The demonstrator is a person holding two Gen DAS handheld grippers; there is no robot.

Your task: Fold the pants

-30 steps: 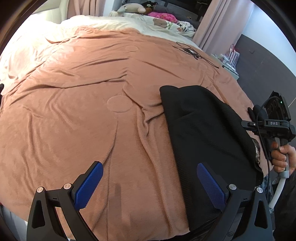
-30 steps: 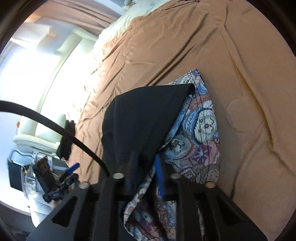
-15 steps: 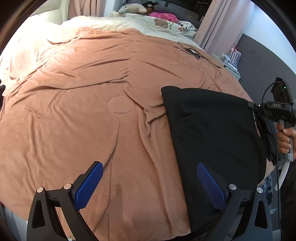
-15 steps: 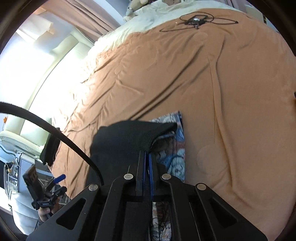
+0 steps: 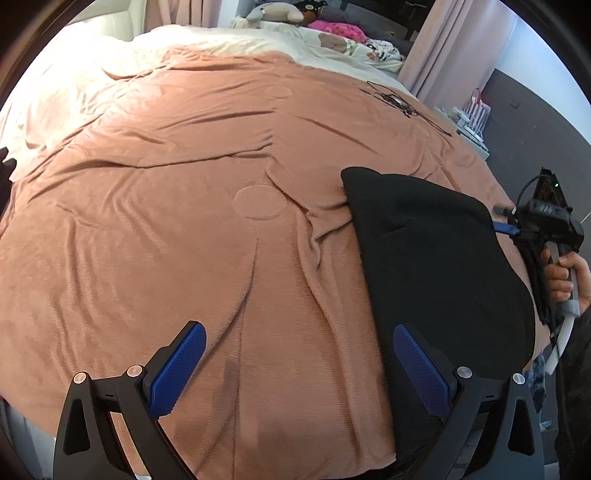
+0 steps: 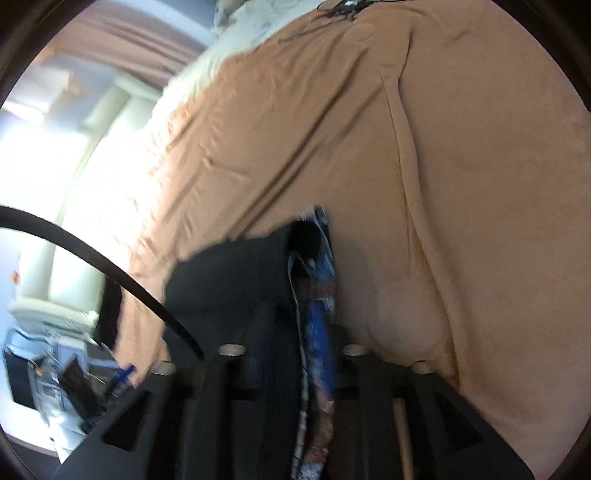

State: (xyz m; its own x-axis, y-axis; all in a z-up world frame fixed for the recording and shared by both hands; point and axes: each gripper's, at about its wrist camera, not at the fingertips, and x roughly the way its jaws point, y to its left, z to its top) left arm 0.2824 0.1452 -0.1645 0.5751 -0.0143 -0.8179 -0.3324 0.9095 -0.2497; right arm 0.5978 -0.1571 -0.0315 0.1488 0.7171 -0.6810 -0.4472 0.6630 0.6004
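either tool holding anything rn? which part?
Left tool: open, empty. Right tool: jaws opening, edge of the folded black knit pants between them; a firm grip can't be told.

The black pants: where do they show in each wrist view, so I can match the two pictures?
Left wrist: black pants lie lower right on the brown blanket, right gripper at their far edge.
Right wrist: pants sit bottom centre, between the right gripper's opening jaws.
Shared landmark: the black cable tangle on the blanket.
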